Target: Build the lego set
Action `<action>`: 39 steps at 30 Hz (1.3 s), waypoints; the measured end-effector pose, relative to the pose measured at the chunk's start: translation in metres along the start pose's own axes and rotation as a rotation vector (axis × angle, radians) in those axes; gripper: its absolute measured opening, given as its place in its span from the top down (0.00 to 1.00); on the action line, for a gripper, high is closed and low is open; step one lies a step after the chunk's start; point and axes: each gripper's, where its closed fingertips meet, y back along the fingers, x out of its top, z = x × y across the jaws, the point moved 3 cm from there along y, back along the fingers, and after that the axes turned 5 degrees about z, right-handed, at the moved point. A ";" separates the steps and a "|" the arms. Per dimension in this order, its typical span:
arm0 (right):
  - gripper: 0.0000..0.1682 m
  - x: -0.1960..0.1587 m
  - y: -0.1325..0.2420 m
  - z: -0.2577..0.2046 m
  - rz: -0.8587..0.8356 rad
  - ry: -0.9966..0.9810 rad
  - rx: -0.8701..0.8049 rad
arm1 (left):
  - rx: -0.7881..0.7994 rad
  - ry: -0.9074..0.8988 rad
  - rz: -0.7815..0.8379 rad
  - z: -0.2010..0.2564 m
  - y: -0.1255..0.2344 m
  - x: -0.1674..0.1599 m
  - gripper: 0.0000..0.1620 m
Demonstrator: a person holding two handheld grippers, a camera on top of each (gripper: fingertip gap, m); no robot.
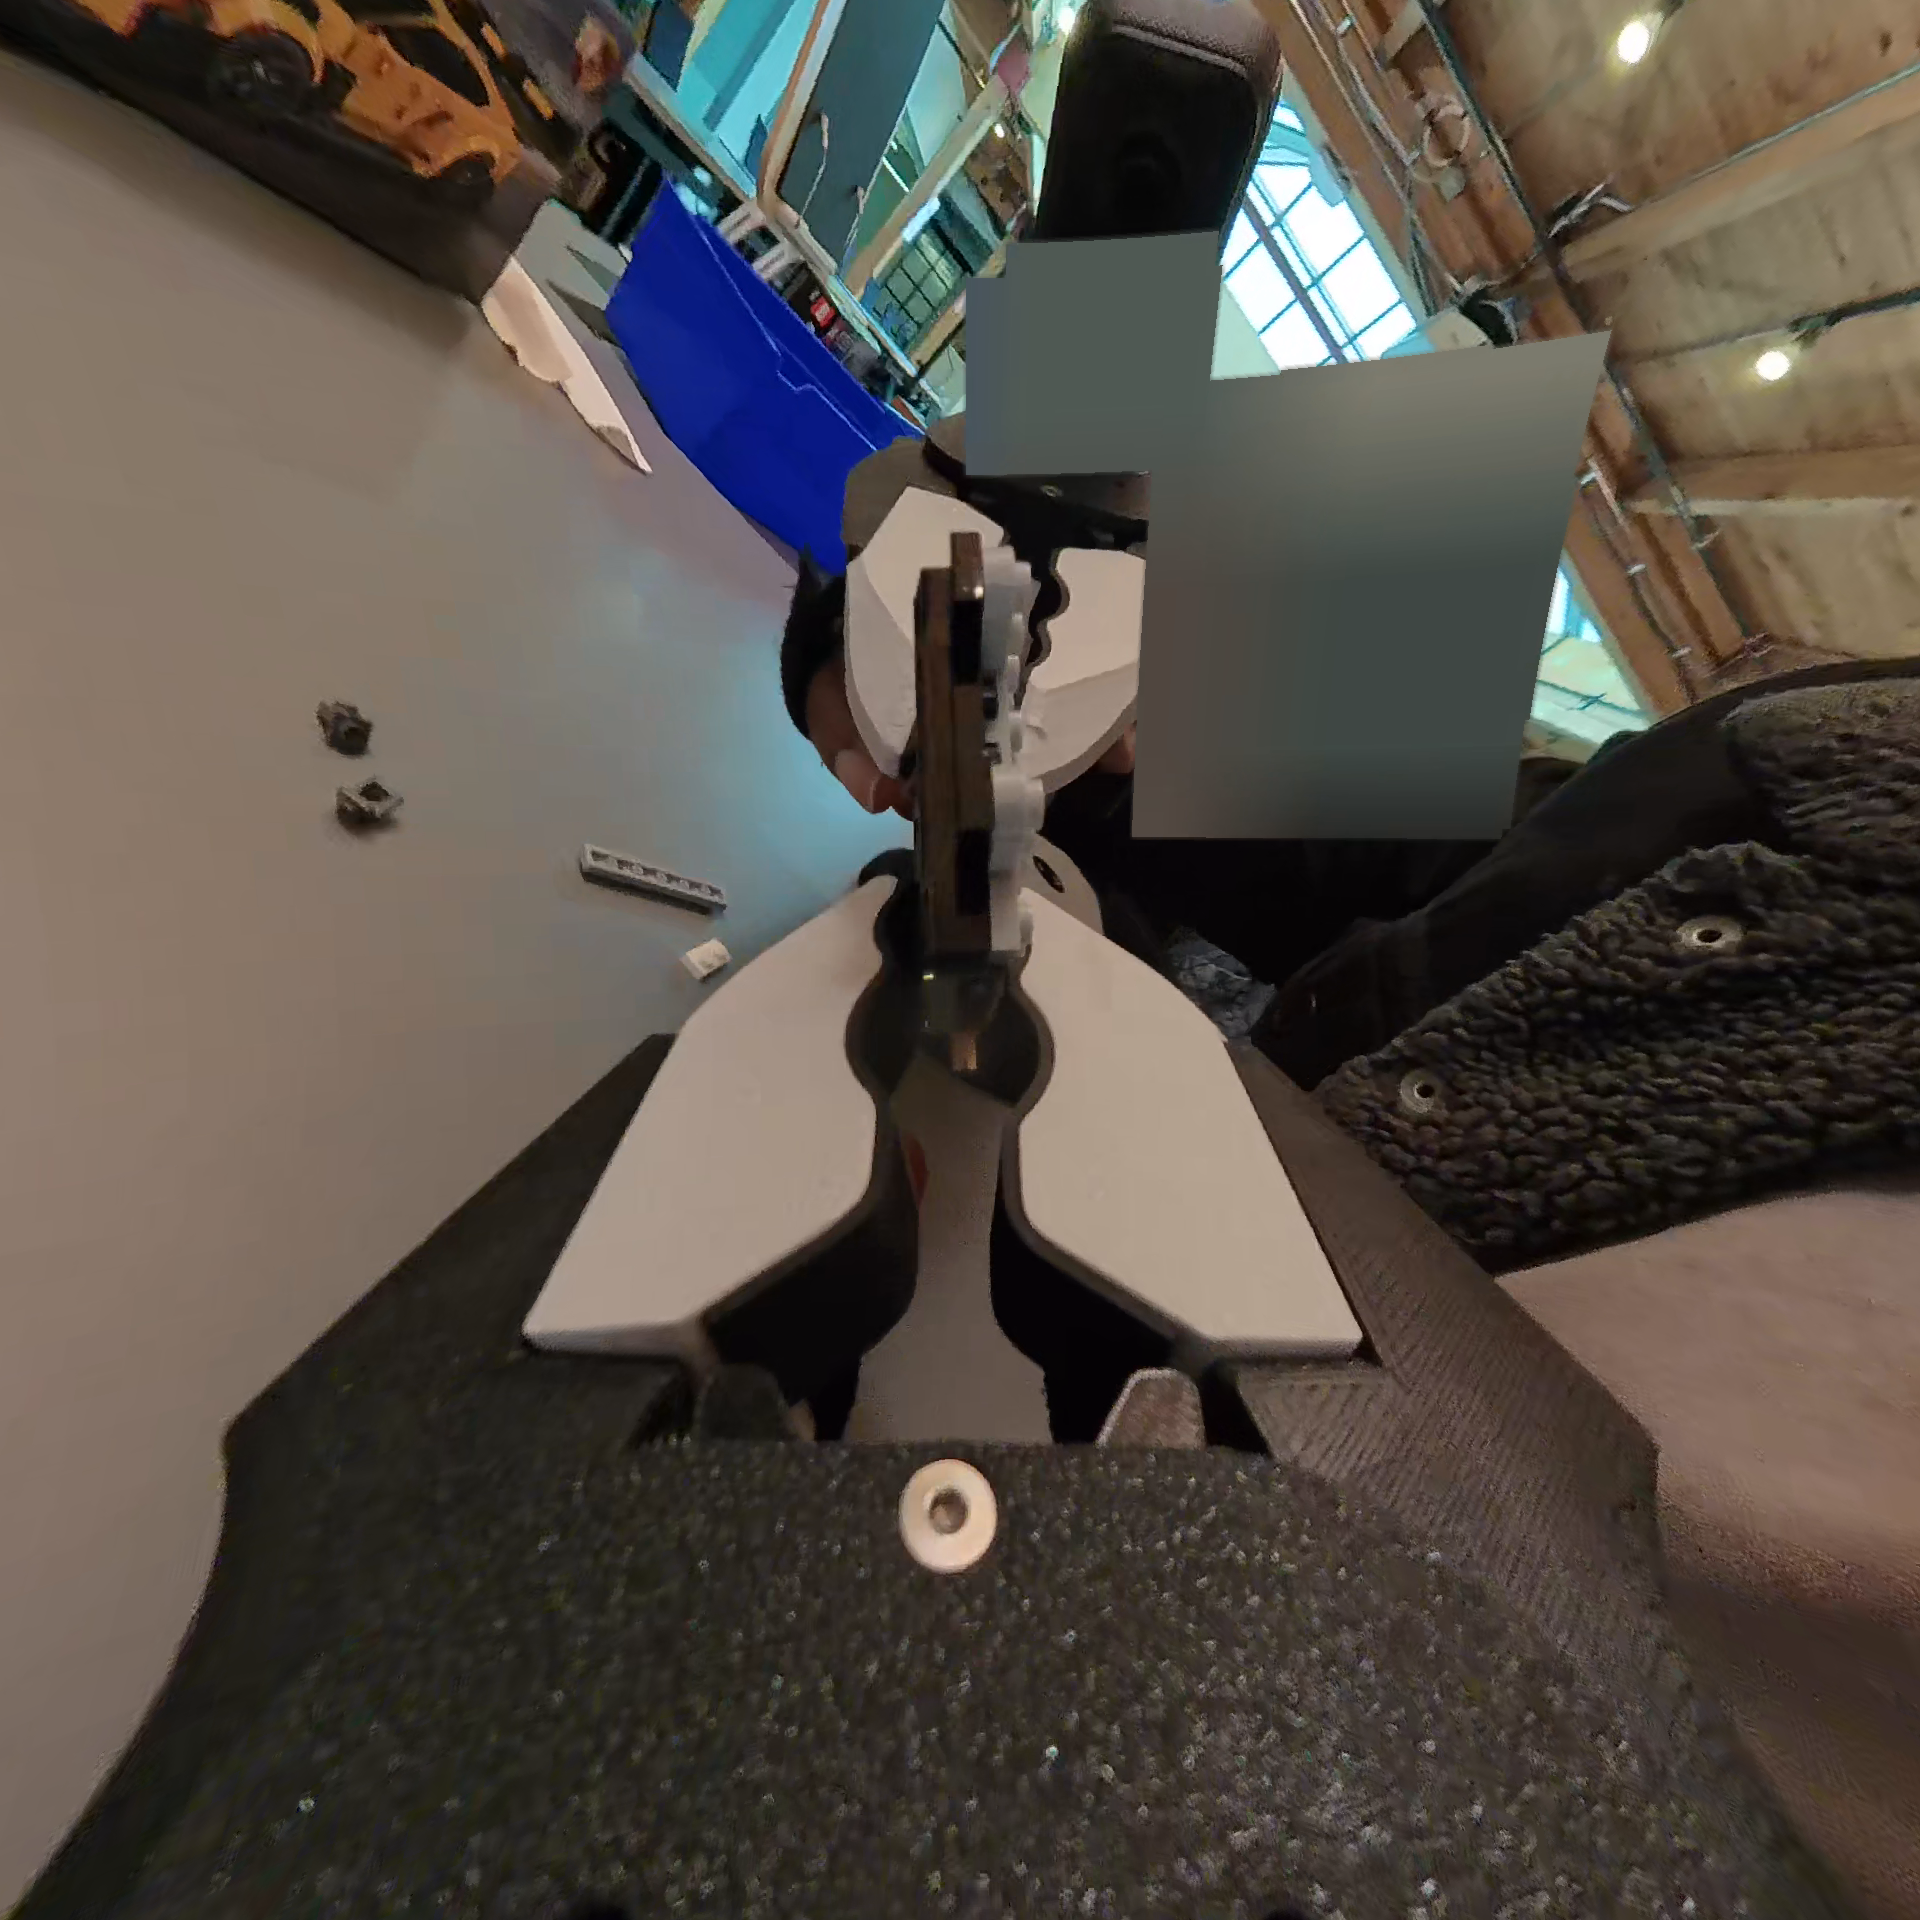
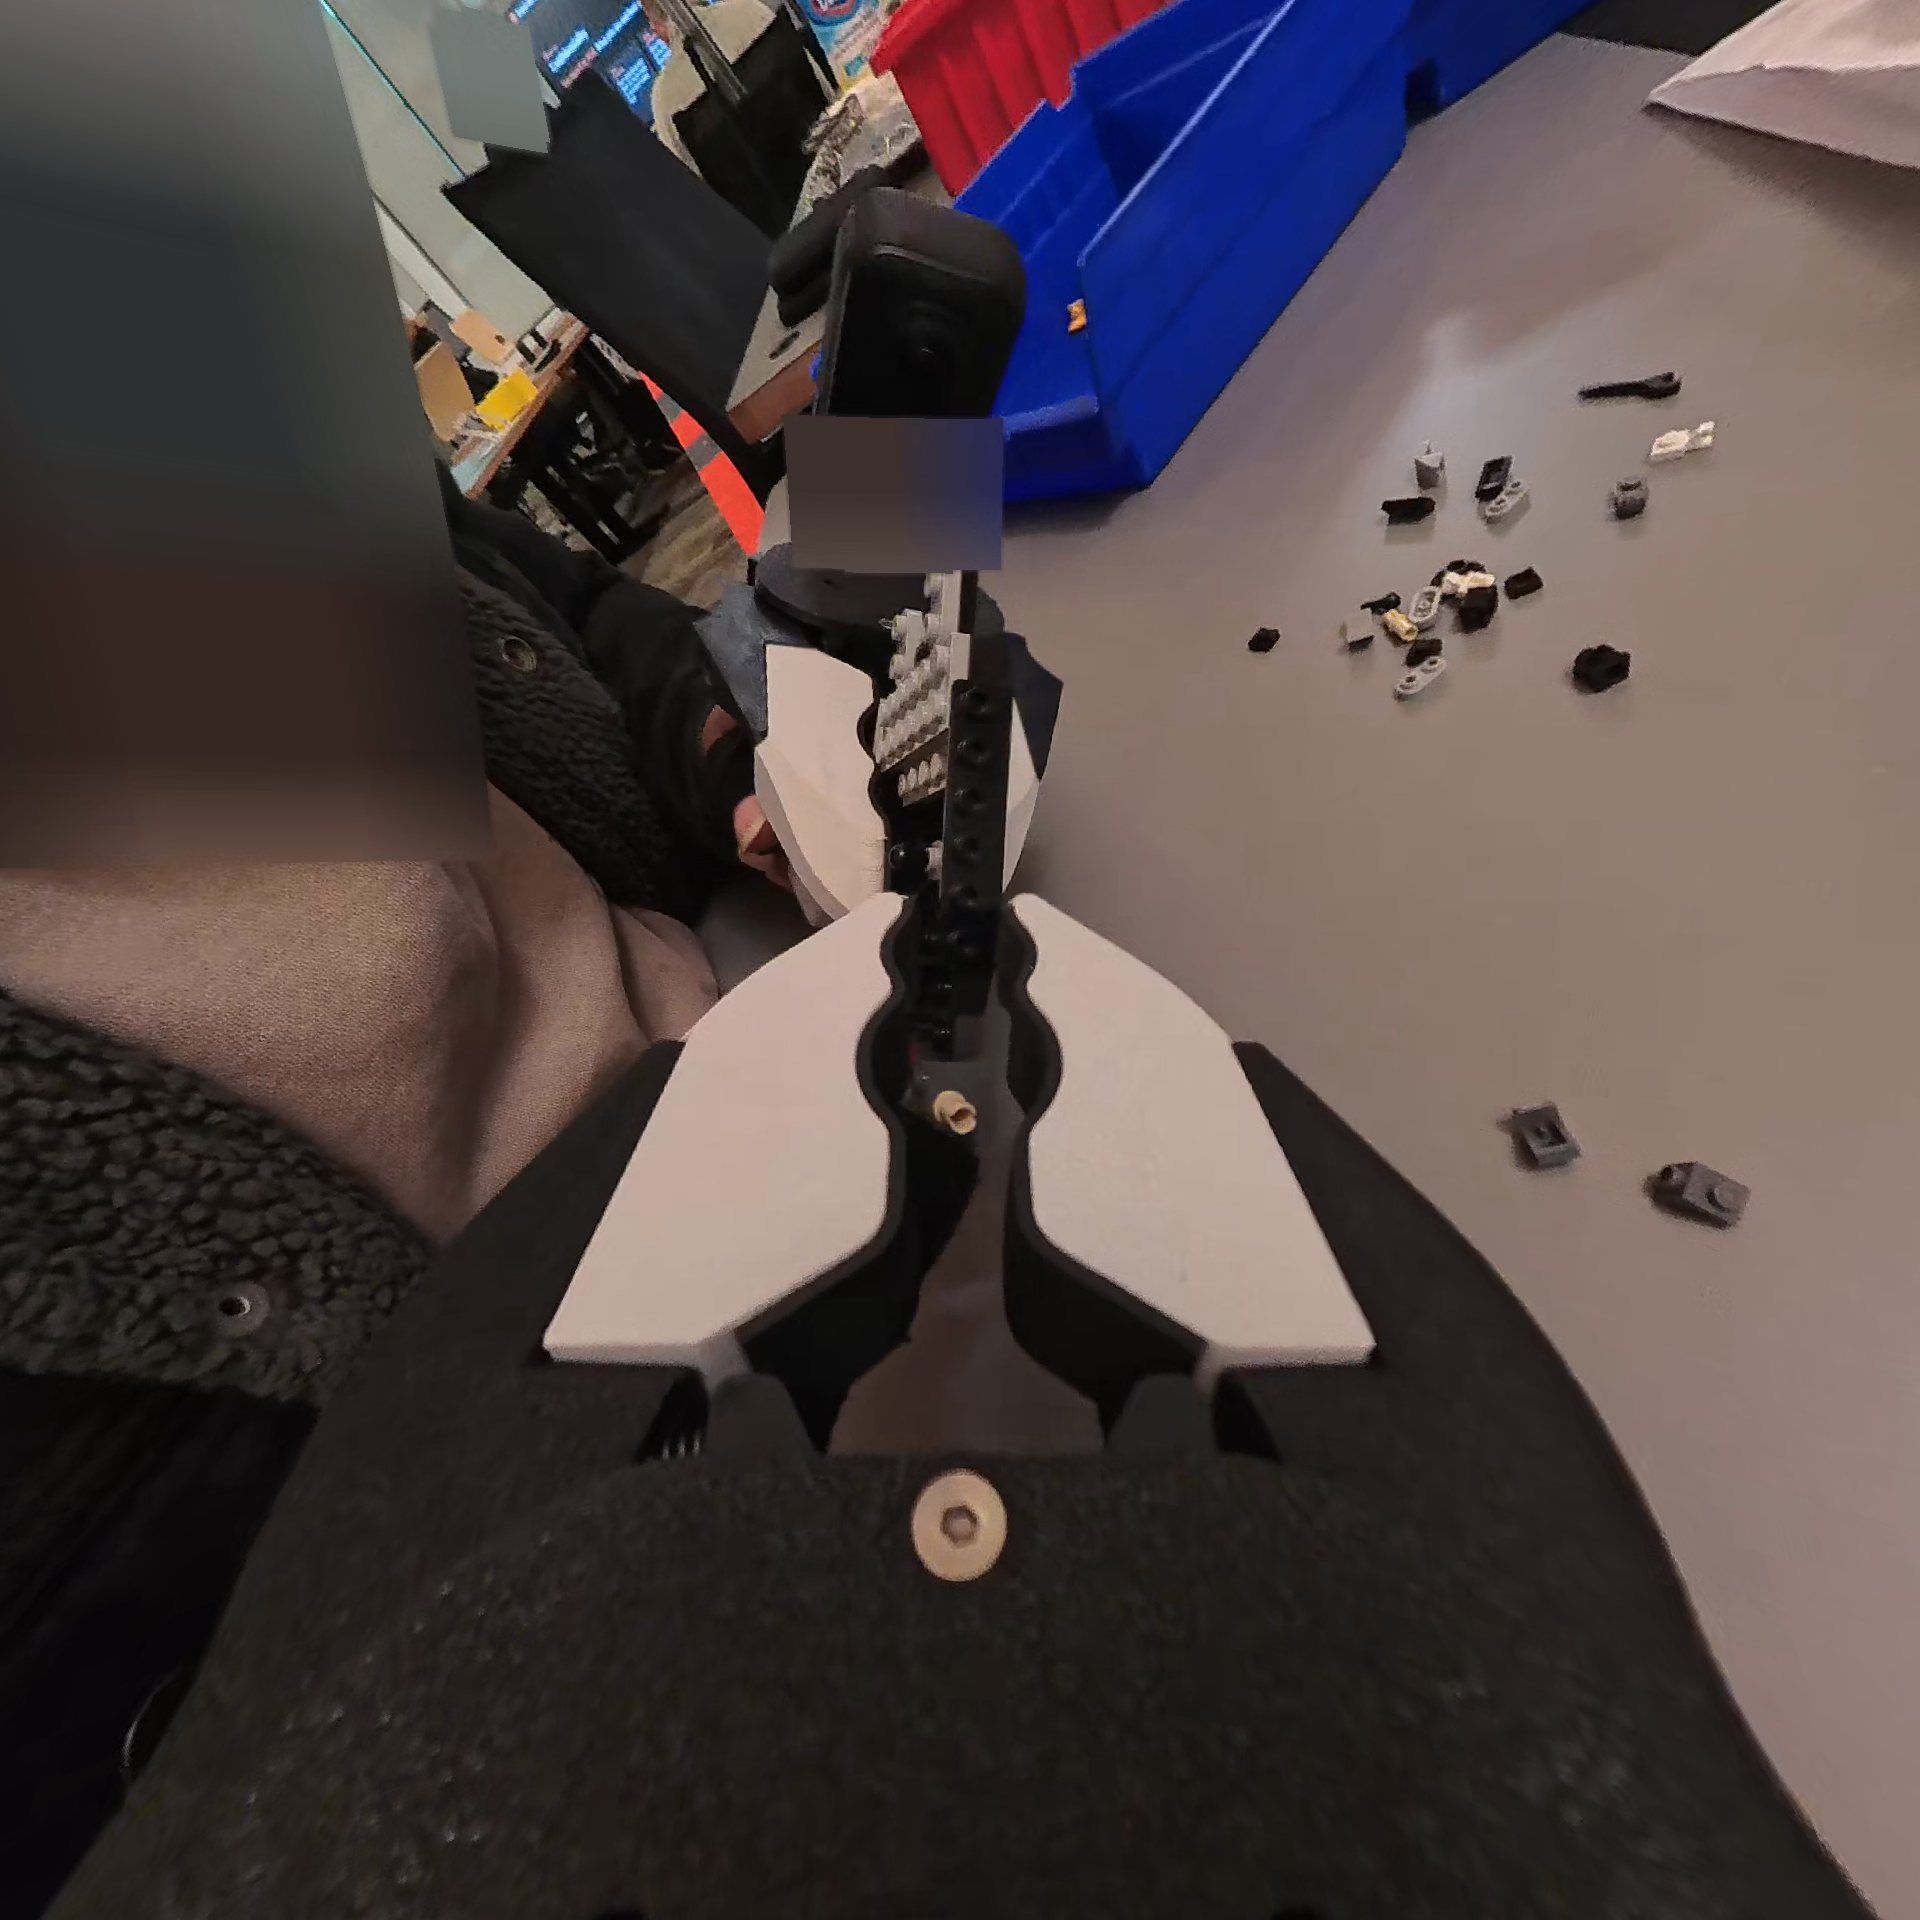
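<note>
Both grippers, left [image 1: 954, 914] and right [image 2: 954, 925], clamped on opposite ends of lengthwise-spanning lego assembly [image 2: 961, 790].

White-fingered black tool [image 1: 961, 935], silver screw [image 1: 948, 1513], dark fleece sleeve [image 1: 1621, 1039]

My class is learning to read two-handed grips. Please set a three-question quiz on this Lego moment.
1. True or false: both grippers grip the same Lego assembly.
2. What colour is the bin at the table's far side: (a) green, (b) blue, (c) yellow?
3. Where are the loose pieces in the right wrist view?

Key
1. True: the left gripper and the right gripper clamp opposite ends.
2. b.
3. Scattered on the grey table, right of the assembly.
</note>
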 end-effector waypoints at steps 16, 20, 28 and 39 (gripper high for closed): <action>0.92 -0.005 -0.004 -0.007 -0.104 0.054 0.070 | -0.003 -0.031 -0.019 0.005 0.002 0.002 0.92; 0.92 -0.008 -0.003 -0.009 -0.078 0.057 0.065 | -0.006 -0.023 -0.030 0.005 0.001 0.000 0.92; 0.91 -0.009 -0.003 -0.009 -0.052 0.026 0.041 | -0.025 0.006 -0.042 0.004 0.001 0.000 0.92; 0.92 -0.014 -0.011 -0.002 -0.034 -0.123 0.077 | -0.079 0.209 -0.012 -0.004 0.006 0.004 0.92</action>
